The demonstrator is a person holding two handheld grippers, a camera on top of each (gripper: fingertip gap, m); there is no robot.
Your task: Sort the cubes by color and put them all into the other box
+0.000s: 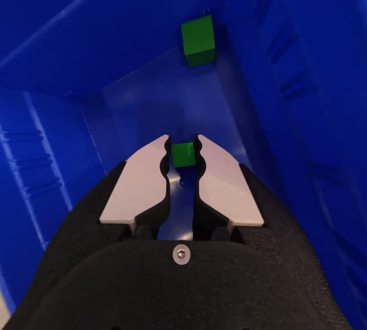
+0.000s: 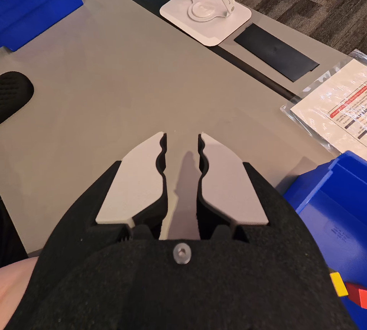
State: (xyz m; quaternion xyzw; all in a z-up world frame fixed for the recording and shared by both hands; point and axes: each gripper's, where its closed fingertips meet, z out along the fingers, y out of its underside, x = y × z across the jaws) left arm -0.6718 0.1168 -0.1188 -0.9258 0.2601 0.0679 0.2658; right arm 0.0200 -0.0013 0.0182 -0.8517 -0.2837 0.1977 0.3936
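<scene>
In the left wrist view my left gripper point(image 1: 182, 141) is deep inside a blue box point(image 1: 79, 46). It is shut on a green cube point(image 1: 182, 154) held between the fingertips just above the box floor. A second green cube point(image 1: 198, 40) sits in the far corner of the same box. In the right wrist view my right gripper point(image 2: 182, 139) is open and empty above the grey table point(image 2: 119, 82). A blue box point(image 2: 333, 211) at the lower right holds a yellow cube point(image 2: 338, 287) and a red cube point(image 2: 355, 293). Another blue box point(image 2: 35, 6) stands at the far left.
A white stand base point(image 2: 204, 18) sits at the far side of the table, with black panels point(image 2: 276, 52) beside it. A bagged paper sheet point(image 2: 337, 105) lies at the right. A black mesh object point(image 2: 14, 91) juts in from the left edge.
</scene>
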